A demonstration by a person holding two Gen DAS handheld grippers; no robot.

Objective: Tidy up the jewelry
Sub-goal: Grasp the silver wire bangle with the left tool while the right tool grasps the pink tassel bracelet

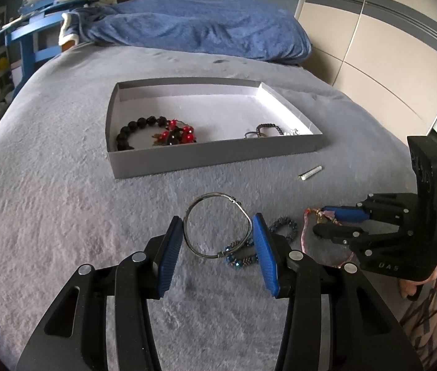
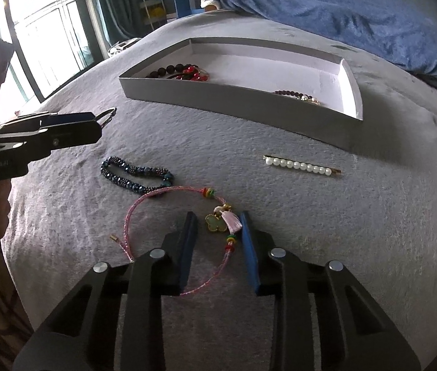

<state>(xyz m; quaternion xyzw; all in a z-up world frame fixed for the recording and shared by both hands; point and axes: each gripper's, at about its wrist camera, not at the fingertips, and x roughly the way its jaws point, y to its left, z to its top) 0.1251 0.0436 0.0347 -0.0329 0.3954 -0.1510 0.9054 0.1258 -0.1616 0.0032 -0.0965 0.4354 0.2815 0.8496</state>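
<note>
Silver bangle is sitting between the released left gripper; closing carelessly risks snagging the blue bracelet touching it.

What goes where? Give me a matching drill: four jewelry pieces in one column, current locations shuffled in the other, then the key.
Column 1
1. thin silver wire bangle
2. pink cord bracelet with green clover charm
3. white pearl hair pin
4. black bead bracelet with red beads

Column 2
A. inside the grey cardboard box lid
B. between the open left gripper fingers
C. alone on the grey blanket, in front of the box
D. between the open right gripper fingers

Pairs: 1-B, 2-D, 3-C, 4-A
</note>
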